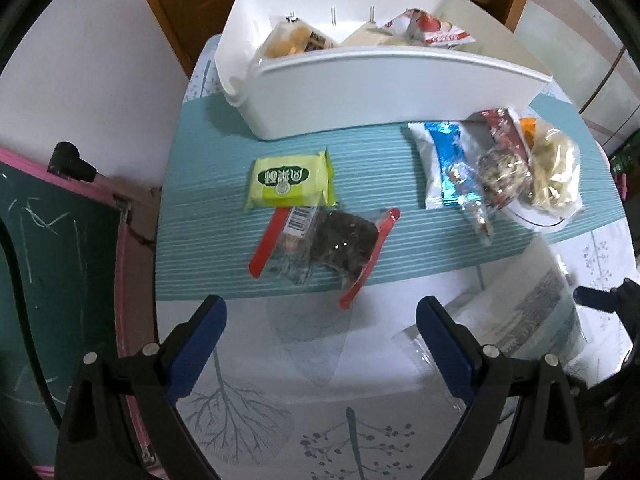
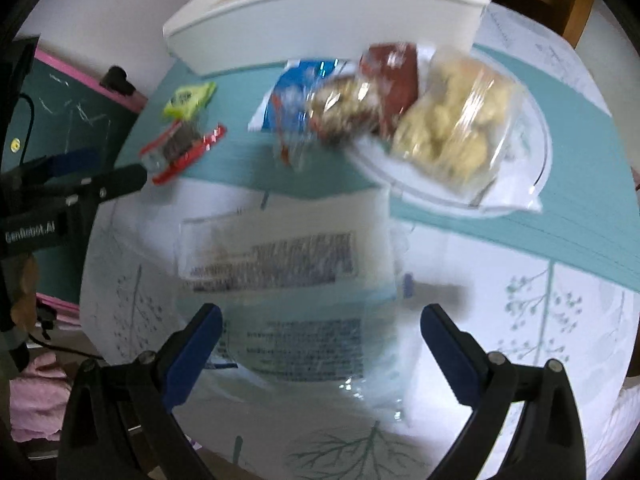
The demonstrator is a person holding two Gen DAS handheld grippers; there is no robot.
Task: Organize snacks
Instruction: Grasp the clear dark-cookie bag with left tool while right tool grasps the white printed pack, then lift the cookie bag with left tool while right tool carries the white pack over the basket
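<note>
Left wrist view: the left gripper, jaws wide apart and empty, hangs just short of a clear red-edged snack packet on the table; behind it, a white plastic bin holds wrapped snacks. Right wrist view: the right gripper, jaws spread, frames a flat clear printed bag.

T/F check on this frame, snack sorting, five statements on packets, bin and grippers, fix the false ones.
1. The white bin already holds some snack packets. True.
2. The green packet lies inside the bin. False: it lies on the teal mat, in front of the bin.
3. The left gripper is shut on the red-edged packet. False: its jaws stand open with nothing between them; the packet lies beyond the fingertips.
4. The right gripper is open above a large clear bag with printed text. True.
5. The blue and white packet sits alone, apart from other snacks. False: other packets overlap it on its right.
</note>
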